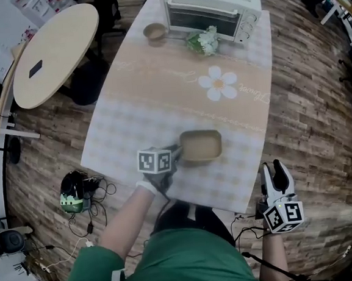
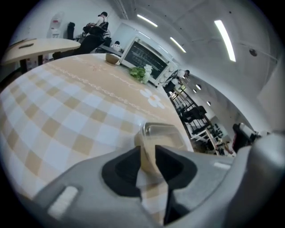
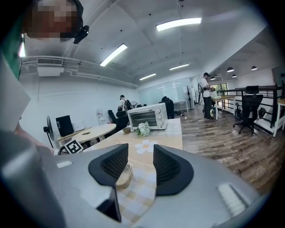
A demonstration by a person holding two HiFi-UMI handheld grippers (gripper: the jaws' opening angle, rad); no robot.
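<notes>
In the head view, a tan tray [image 1: 201, 145] with rounded corners sits near the front edge of the checked tablecloth [image 1: 132, 128], with the left gripper [image 1: 178, 150] at its left end and the right gripper [image 1: 275, 171] just off the table's near right corner. The left gripper view shows its 2 dark jaws pinching the tray's smooth end wall. In the right gripper view, the 2 ribbed jaws stand spread with nothing between them.

Soft, even light falls from ceiling strip lights [image 3: 178, 23]; shadows are faint. Both gripper views bulge, darkening at the corners. The left gripper [image 2: 146, 153] looks blurred up close; the tan container [image 2: 165, 133] perhaps shows slight sheen.
</notes>
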